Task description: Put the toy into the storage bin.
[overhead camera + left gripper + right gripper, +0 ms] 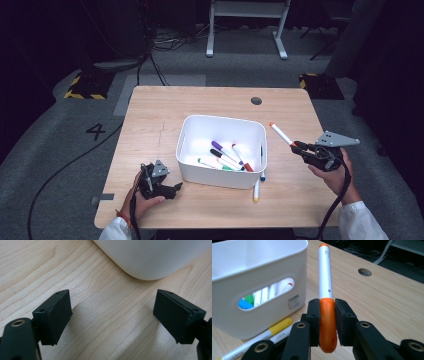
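The orange-capped marker (325, 290) is pinched at its cap by the right gripper (327, 315), held in the air just right of the white bin (221, 176). Its cap sides are hidden between the pads. The bin's wall hides most of the markers inside. The left gripper (112, 315) gapes wide, empty, over bare table (105, 327) beside the bin's corner.

White bin (222, 172) blocks mid-tabletop (150, 115); two loose markers (257, 190) lie at its near right corner. Left and far sides open.
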### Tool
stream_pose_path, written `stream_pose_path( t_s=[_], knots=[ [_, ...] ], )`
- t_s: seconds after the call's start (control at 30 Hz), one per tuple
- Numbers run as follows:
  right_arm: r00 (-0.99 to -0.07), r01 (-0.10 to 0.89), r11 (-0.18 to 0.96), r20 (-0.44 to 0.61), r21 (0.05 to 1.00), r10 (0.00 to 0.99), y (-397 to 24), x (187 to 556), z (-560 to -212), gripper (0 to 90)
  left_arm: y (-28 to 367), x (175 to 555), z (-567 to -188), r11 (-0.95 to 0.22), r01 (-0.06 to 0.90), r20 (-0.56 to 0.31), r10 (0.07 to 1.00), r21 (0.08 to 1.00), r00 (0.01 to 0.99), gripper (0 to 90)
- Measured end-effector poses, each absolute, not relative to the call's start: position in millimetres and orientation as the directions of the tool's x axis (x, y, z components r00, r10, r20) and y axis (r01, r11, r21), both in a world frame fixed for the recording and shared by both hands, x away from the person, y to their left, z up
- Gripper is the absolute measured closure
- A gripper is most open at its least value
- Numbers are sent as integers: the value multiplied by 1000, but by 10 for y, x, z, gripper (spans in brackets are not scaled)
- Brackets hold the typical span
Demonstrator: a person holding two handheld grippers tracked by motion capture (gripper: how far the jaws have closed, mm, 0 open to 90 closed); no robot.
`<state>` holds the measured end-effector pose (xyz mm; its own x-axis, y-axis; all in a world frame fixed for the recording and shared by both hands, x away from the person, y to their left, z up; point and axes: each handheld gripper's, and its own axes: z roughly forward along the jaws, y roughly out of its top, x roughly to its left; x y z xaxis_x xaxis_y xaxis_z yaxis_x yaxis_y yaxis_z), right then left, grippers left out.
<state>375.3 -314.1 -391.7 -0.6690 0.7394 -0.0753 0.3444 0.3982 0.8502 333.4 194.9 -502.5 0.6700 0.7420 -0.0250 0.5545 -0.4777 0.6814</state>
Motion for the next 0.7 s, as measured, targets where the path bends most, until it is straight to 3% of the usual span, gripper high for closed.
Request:
stream_pose_path(
  t_s=[0.7],
  knots=[
    [-790,205,460,-132,864,599,-2518,3783,-3322,752,1948,3335,-5027,-478,553,-24,741,682,671,153]
  ],
)
